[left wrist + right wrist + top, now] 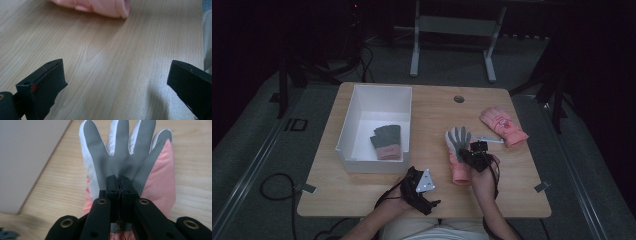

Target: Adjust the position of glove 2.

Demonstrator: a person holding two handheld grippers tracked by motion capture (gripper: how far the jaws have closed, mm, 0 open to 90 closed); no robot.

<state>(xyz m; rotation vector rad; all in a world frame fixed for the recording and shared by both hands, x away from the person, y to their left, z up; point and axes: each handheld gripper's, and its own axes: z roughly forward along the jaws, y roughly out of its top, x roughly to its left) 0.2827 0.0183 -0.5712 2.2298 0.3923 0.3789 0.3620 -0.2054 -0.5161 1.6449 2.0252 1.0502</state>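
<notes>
right tool [119, 181] pinching grey-palmed glove [125, 152]

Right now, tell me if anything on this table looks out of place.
Nothing looks damaged or spilled. One glove lies in the white box; a pink glove lies loose at the table's right. The right gripper has its jaws shut on a pink-and-grey glove.

Three cameras around one pink glove [458, 152]

High view looks down from above; both gripper views skim close, sharing that glove [130, 162].
</notes>
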